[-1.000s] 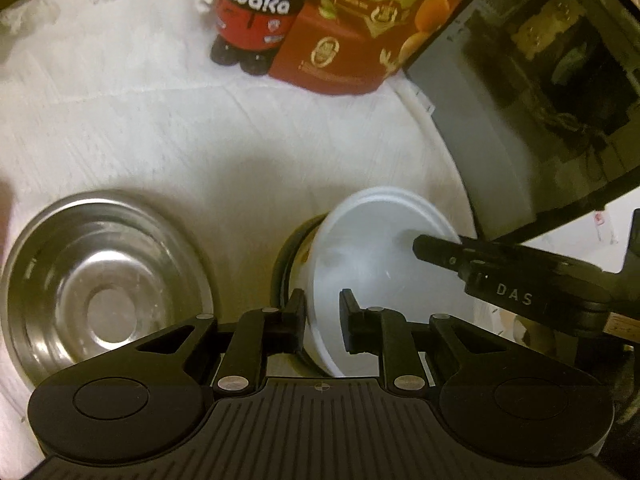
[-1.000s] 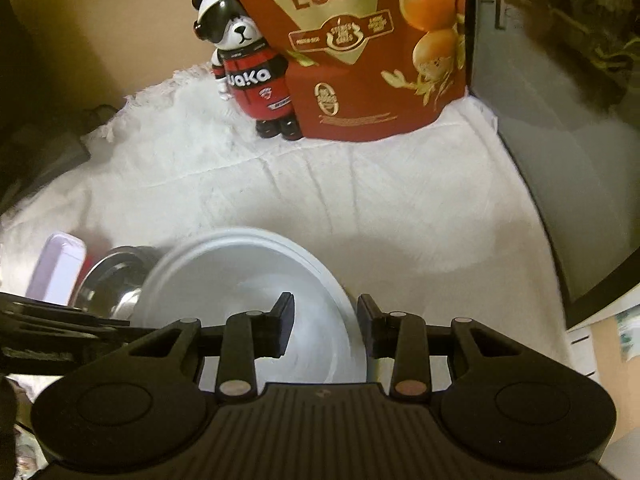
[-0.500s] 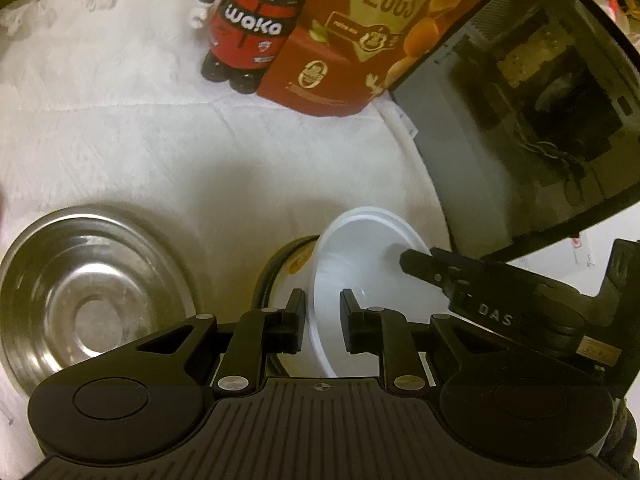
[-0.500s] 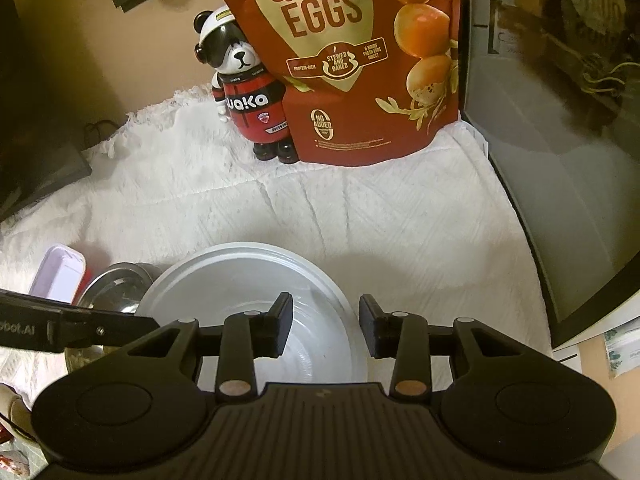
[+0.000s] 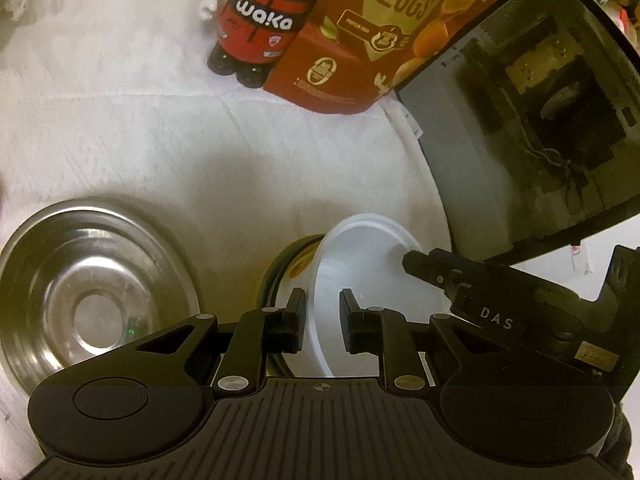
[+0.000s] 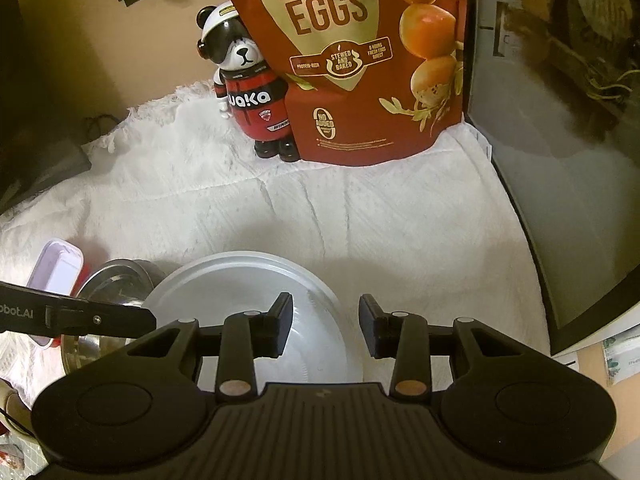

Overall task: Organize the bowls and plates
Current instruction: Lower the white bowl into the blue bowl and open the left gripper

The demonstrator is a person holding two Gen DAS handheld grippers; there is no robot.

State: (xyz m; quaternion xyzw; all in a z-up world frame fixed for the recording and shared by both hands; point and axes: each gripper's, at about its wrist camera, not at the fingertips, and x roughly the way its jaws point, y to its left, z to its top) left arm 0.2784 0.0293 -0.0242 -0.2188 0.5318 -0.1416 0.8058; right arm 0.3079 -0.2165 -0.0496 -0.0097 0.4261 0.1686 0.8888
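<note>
A white plastic bowl (image 5: 360,276) is tilted on edge, resting partly in a dark-rimmed bowl with a yellow pattern (image 5: 292,260). My left gripper (image 5: 320,320) straddles the white bowl's left rim, its jaws narrowly apart around it. A steel plate (image 5: 88,288) lies on the white cloth to the left. In the right wrist view the white bowl (image 6: 240,292) sits under my right gripper (image 6: 324,328), which is open with its left finger over the bowl and its right finger outside the rim. The steel plate (image 6: 116,280) shows at the left behind the left gripper's finger.
A red quail-eggs bag (image 6: 360,60) and a panda figurine (image 6: 252,92) stand at the back of the white cloth (image 6: 360,220). A dark glass-sided computer case (image 6: 560,140) walls the right side. A white and red lidded box (image 6: 56,272) lies at the far left.
Both grippers have risen and pulled back, so the scene has shrunk in view. The white bowl has tilted more upright with the left gripper. The right gripper's jaws have opened slightly wider.
</note>
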